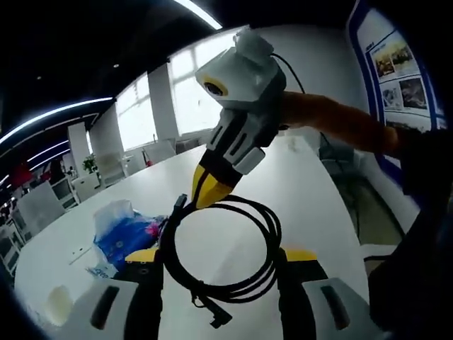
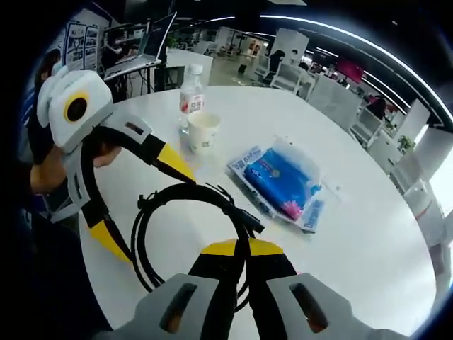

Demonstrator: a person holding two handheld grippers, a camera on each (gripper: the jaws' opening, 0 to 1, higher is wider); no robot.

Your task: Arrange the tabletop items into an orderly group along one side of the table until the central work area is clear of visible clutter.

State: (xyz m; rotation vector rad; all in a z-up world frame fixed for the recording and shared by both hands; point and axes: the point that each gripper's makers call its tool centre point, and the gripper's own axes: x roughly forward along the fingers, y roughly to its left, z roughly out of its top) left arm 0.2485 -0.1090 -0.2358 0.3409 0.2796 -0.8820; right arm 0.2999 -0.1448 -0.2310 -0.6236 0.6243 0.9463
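A smooth white round table carries a coiled black cable of glossy rubber, looped several times, with an angled plug at lower centre of the left gripper view. The left gripper stands wide open, its yellow-tipped black jaws flanking the coil without gripping it. The right gripper has its jaws closed together on the cable's near loop (lower centre of the right gripper view). At centre right lies a crinkled blue plastic tissue pack; in the upper left stand a paper cup and a clear bottle.
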